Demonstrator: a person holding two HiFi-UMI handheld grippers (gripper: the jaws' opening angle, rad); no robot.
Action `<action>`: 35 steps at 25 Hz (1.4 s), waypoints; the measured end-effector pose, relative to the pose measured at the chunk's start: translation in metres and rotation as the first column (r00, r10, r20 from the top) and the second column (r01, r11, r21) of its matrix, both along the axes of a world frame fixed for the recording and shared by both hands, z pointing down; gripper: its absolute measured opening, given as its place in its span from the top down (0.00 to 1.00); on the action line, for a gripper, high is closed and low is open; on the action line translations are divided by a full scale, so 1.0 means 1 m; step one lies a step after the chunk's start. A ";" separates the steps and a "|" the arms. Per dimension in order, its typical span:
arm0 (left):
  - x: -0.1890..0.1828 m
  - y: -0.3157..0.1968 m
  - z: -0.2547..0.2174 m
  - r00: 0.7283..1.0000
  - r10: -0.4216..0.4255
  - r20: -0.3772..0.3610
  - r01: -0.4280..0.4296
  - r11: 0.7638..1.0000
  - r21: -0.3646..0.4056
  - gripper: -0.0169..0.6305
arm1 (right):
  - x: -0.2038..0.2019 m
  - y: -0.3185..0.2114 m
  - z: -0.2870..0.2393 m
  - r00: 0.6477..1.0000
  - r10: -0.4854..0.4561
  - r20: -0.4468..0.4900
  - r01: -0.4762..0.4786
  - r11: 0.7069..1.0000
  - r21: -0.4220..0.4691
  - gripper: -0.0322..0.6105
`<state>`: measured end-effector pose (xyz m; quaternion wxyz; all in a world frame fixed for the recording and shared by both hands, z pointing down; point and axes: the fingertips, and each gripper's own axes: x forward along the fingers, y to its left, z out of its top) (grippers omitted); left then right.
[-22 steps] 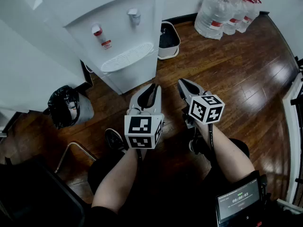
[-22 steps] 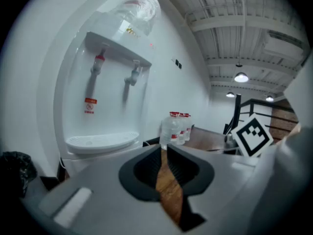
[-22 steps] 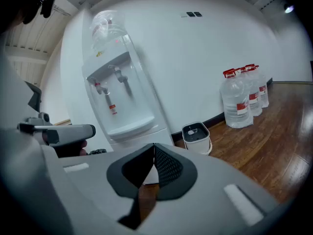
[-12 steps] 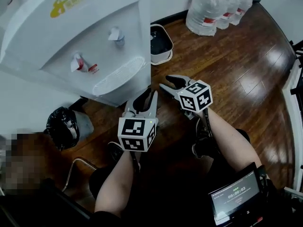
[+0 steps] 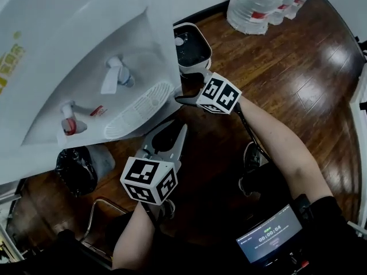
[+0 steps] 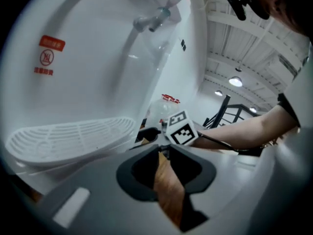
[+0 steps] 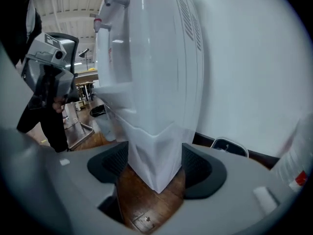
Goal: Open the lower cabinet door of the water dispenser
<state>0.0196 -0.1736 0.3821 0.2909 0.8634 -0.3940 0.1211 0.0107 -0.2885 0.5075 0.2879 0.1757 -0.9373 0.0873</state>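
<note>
Now one right gripper (image 5: 184, 89) reaches ahead and slopes downward, its fingers wide astride the front corner of the lower cabinet (image 7: 146, 153); contact is unclear. One left gripper (image 5: 176, 129) hangs nearer the person, also tilted down, fingers narrow with nothing between them. One water dispenser (image 5: 86, 44) stands upright at the floor's (image 5: 275, 67) wall edge, long axis vertical, its two taps (image 5: 117, 76) facing the person.

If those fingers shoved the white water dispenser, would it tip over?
Probably not easily: the water dispenser looks like a rigid, boxy cabinet standing flat. On the glossy wood floor it might slide rather than tip. Its smooth plastic likely feels slippery.
</note>
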 end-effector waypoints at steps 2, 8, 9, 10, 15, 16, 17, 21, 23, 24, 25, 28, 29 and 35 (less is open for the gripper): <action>0.008 0.006 0.002 1.000 0.025 0.001 -0.025 1.000 -0.011 0.83 | -0.011 -0.003 0.009 1.000 -0.023 -0.008 0.023 1.000 0.002 0.39; 0.007 0.011 0.002 0.999 0.034 0.022 -0.034 0.999 0.007 0.83 | -0.028 0.001 0.025 1.000 0.023 -0.001 -0.023 1.000 0.020 0.40; 0.005 0.011 0.002 0.999 0.028 0.016 -0.028 1.000 0.004 0.83 | -0.027 0.001 0.025 0.999 0.033 0.002 -0.033 0.999 0.014 0.41; 0.003 0.011 0.001 1.000 0.025 0.010 -0.025 1.000 0.001 0.83 | -0.027 0.002 0.025 0.999 0.039 -0.001 -0.039 0.999 0.008 0.41; -0.003 0.014 -0.003 1.000 0.025 0.009 -0.025 1.000 0.011 0.83 | -0.027 0.003 0.025 0.999 0.053 -0.008 -0.053 0.999 -0.012 0.43; -0.004 0.014 -0.005 1.000 0.022 0.004 -0.022 1.000 0.012 0.83 | -0.026 0.004 0.025 0.998 0.057 -0.009 -0.057 0.998 -0.012 0.43; -0.005 0.014 -0.007 1.000 0.019 -0.003 -0.019 1.000 0.014 0.83 | -0.025 0.005 0.024 0.998 0.061 -0.010 -0.061 0.998 -0.012 0.43; -0.008 0.012 -0.016 1.000 0.006 -0.031 -0.006 1.000 0.026 0.83 | -0.015 0.023 0.025 0.997 0.077 -0.013 -0.077 0.997 -0.012 0.46; -0.009 0.011 -0.020 0.999 -0.003 -0.035 0.004 0.999 0.033 0.83 | -0.010 0.032 0.026 0.996 0.089 -0.027 -0.090 0.996 -0.018 0.47; -0.010 0.010 -0.022 0.999 -0.009 -0.037 0.010 0.999 0.038 0.83 | -0.008 0.036 0.027 0.995 0.094 -0.032 -0.095 0.995 -0.022 0.47; -0.011 0.010 -0.024 0.999 -0.016 -0.039 0.017 0.999 0.043 0.83 | -0.006 0.040 0.027 0.995 0.098 -0.033 -0.099 0.995 -0.026 0.48; -0.014 0.012 -0.032 0.999 -0.032 -0.043 0.035 0.998 0.061 0.84 | 0.001 0.055 0.027 0.994 0.100 -0.038 -0.101 0.994 -0.035 0.50; -0.014 0.014 -0.035 0.998 -0.037 -0.043 0.040 0.997 0.067 0.84 | 0.003 0.060 0.027 0.994 0.096 -0.044 -0.098 0.995 -0.037 0.52; -0.021 0.036 -0.051 0.994 -0.089 -0.068 0.094 0.992 0.089 0.85 | 0.017 0.095 0.025 0.994 0.084 -0.063 -0.086 0.996 -0.026 0.58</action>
